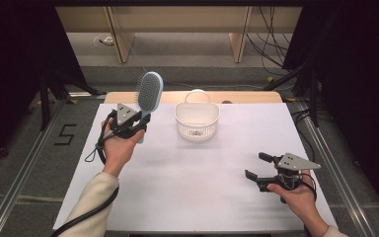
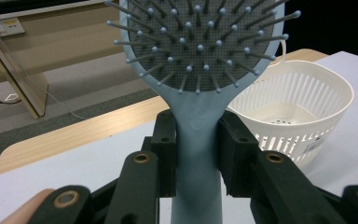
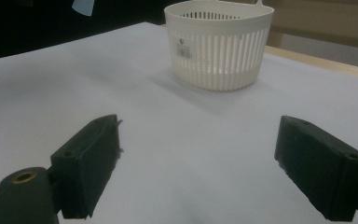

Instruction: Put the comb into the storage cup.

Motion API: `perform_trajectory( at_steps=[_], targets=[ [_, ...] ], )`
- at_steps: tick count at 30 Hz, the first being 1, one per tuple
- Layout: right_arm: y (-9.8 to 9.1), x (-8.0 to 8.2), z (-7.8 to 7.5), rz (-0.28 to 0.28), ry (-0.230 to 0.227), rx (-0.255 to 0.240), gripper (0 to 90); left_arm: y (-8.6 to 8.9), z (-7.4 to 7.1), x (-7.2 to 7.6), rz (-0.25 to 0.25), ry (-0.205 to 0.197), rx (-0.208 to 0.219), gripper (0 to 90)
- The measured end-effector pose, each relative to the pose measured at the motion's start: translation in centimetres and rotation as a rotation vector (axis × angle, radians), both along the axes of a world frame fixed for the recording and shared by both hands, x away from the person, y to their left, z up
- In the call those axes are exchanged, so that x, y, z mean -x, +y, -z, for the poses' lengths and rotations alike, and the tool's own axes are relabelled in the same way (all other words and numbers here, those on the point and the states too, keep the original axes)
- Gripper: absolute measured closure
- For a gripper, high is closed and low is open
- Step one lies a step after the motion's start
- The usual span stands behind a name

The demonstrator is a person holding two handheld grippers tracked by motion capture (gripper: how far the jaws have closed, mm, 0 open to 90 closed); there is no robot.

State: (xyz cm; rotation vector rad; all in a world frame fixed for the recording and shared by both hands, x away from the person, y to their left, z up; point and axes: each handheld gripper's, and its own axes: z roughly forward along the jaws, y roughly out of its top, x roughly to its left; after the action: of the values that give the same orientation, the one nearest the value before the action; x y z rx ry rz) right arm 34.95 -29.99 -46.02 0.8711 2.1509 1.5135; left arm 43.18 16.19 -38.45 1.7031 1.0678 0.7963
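In the high view the left tool (image 1: 140, 117) sits at the left of centre, raised above the white bench (image 1: 192, 197), and it pinches a pale blue hairbrush (image 1: 149, 94) by the neck, so the oval head stands upright above the jaws with its bristle pad turned toward the right of the frame. The left gripper view shows the hold closely: the two black pads press on either side of the narrow stem of the hairbrush (image 2: 200, 70), just below where it flares into the head, and the rest of the handle runs down between the jaws out of the bottom of the frame. The brush looks light and stiff, moulded plastic with a smooth, slightly rounded handle, so it would likely slip or swing if pinched loosely. The neck seems a sound place to take it, since the flare above should stop it from sliding down through the pads. The ball-tipped bristles look springy and are better left untouched. A white slotted basket (image 1: 197, 121) with a loop handle stands on the bench just right of the brush, at upper centre, and appears empty. The right tool (image 1: 259, 170) rests low at the lower right of the high view, its jaws spread wide with nothing between them.
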Motion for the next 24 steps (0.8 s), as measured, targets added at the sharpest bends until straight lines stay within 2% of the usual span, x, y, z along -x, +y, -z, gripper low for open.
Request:
perform_trajectory(
  at_steps=[24],
  targets=[
    [0.02,0.03,-0.02,-0.001,0.001,-0.005,15.1,-0.37,-0.35,-0.4,-0.003,-0.039,0.008,69.8]
  ],
)
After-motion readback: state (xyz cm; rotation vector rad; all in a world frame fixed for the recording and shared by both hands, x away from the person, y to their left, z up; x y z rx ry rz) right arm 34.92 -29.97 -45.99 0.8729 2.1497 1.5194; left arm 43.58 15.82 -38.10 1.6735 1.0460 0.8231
